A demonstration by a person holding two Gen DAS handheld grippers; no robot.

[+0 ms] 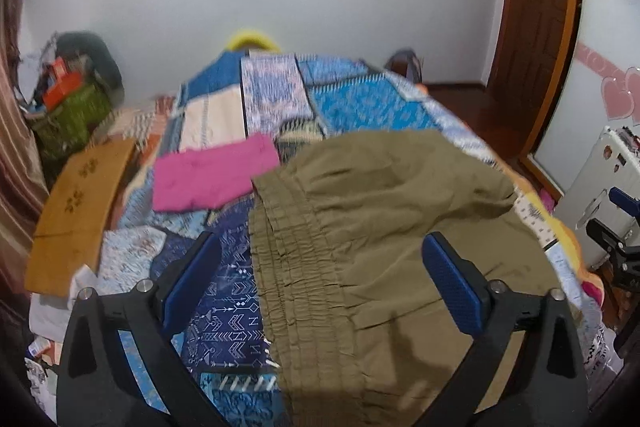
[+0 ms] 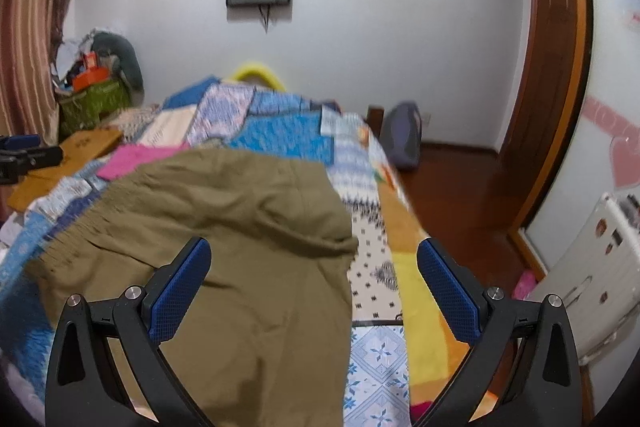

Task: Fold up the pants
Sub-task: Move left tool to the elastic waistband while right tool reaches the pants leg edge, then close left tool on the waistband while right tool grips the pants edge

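Two grippers are held wide open above the bed, and nothing is gripped by either. The olive pants are spread on the patchwork quilt, with the gathered waistband at their left edge, so the long axis is judged to run left to right. The left gripper is seen over the waistband and is the nearer to it; the right gripper is seen over the pants' right edge. A pink cloth lies farther off, left.

Both the left tongs and the right tongs were matte black plastic frames with 2 blue textured pads and silver round screws.
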